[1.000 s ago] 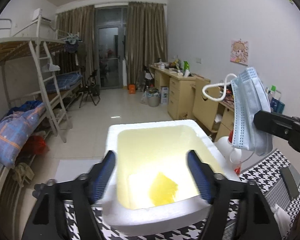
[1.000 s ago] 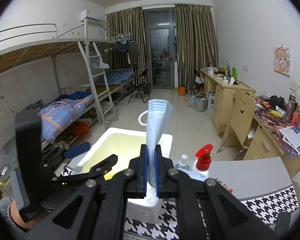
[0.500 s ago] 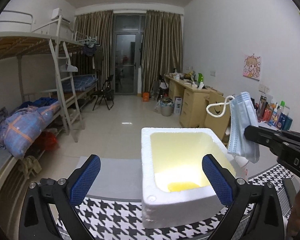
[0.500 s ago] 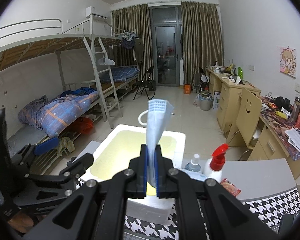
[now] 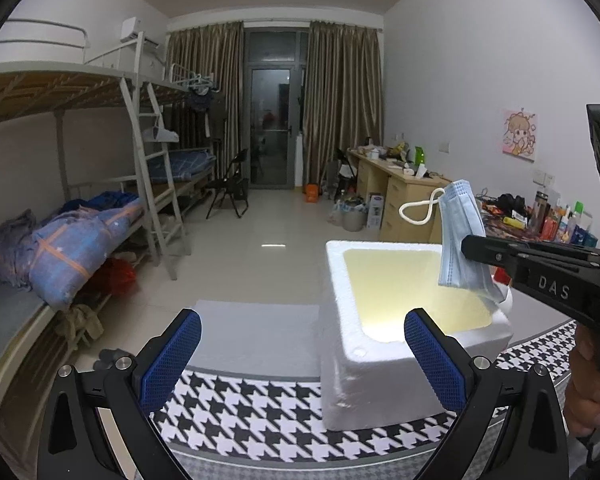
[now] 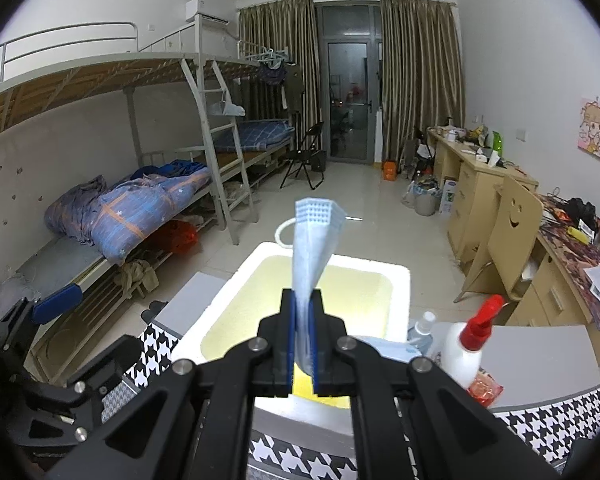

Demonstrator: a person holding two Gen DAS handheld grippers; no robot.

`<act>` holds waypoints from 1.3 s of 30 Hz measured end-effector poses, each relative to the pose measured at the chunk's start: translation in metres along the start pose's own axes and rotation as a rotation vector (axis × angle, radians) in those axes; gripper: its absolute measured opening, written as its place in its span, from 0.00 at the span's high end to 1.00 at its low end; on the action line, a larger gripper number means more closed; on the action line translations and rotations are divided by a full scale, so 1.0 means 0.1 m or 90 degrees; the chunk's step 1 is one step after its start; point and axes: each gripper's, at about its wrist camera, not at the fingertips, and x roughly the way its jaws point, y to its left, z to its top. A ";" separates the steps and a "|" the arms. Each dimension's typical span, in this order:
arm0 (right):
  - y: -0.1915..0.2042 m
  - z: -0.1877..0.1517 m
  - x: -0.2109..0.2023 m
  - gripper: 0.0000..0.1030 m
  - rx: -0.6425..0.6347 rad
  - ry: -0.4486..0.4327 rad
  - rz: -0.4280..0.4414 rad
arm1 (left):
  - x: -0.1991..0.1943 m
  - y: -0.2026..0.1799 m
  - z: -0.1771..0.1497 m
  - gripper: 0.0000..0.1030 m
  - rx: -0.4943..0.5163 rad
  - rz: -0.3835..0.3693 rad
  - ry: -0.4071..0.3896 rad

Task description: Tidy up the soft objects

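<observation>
A light-blue face mask (image 6: 314, 240) with a white ear loop stands up from my right gripper (image 6: 302, 312), whose jaws are shut on its lower part. It hangs above the white foam box (image 6: 236, 276), which glows yellow inside; something yellow lies on the box floor under the fingers. Seen from the left wrist, the mask (image 5: 458, 240) hangs over the box's right rim (image 5: 340, 320). My left gripper (image 5: 300, 332) stands wide open and holds nothing, back from the box's near left corner. One of its blue pads (image 6: 56, 304) shows at the lower left.
The box sits on a houndstooth cloth (image 5: 260, 408). To its right stand a white spray bottle with a red trigger (image 6: 470, 344) and a small clear bottle (image 6: 422, 326), beside a red wrapper (image 6: 486, 390). A hand (image 5: 584, 392) grips the right tool. Bunk beds are left, desks right.
My left gripper opened wider and drew back to the left, so the box now sits right of centre in its view. The right gripper kept the mask and edged further over the box.
</observation>
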 end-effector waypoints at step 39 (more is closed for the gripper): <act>-0.02 -0.04 0.30 0.34 -0.009 0.060 -0.004 | -0.10 0.10 -0.13 0.01 -0.014 0.003 0.014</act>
